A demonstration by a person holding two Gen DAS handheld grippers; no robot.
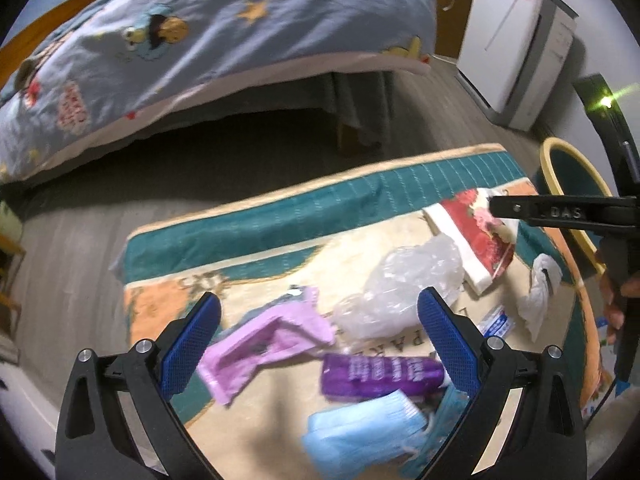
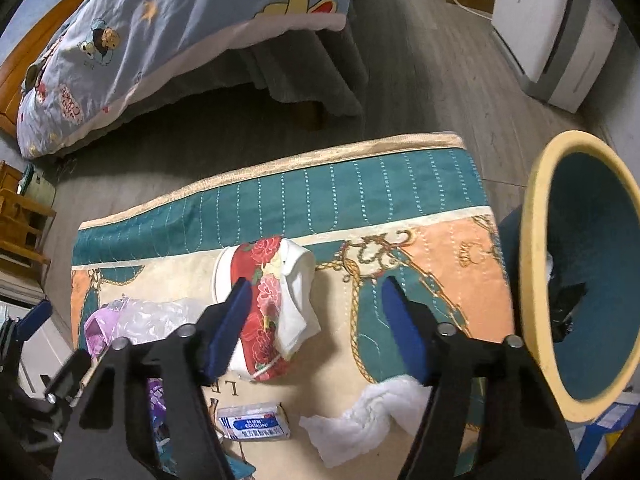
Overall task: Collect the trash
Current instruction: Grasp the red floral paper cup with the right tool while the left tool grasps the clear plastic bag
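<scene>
Trash lies on a patterned mat [image 2: 400, 200] on the floor. My left gripper [image 1: 320, 300] hangs open above a pink wrapper [image 1: 260, 344], a purple wrapper [image 1: 380, 374], a blue face mask [image 1: 360, 432] and a crumpled clear plastic bag [image 1: 404, 288]. My right gripper [image 2: 316, 284] is open above the mat, its left finger over a red floral tissue pack [image 2: 268, 300]; nothing is pressed between its pads. A crumpled white tissue [image 2: 376, 412] and a small blue-and-white box [image 2: 254, 424] lie nearer to me. A teal bin with a yellow rim [image 2: 536, 280] stands at the mat's right edge.
A bed with a blue cartoon quilt [image 1: 200, 40] stands beyond the mat, with grey wood floor between. A white appliance [image 1: 516, 52] is at the far right wall. Wooden furniture [image 2: 20, 220] stands at the left. A hand [image 1: 616, 300] holds the right gripper.
</scene>
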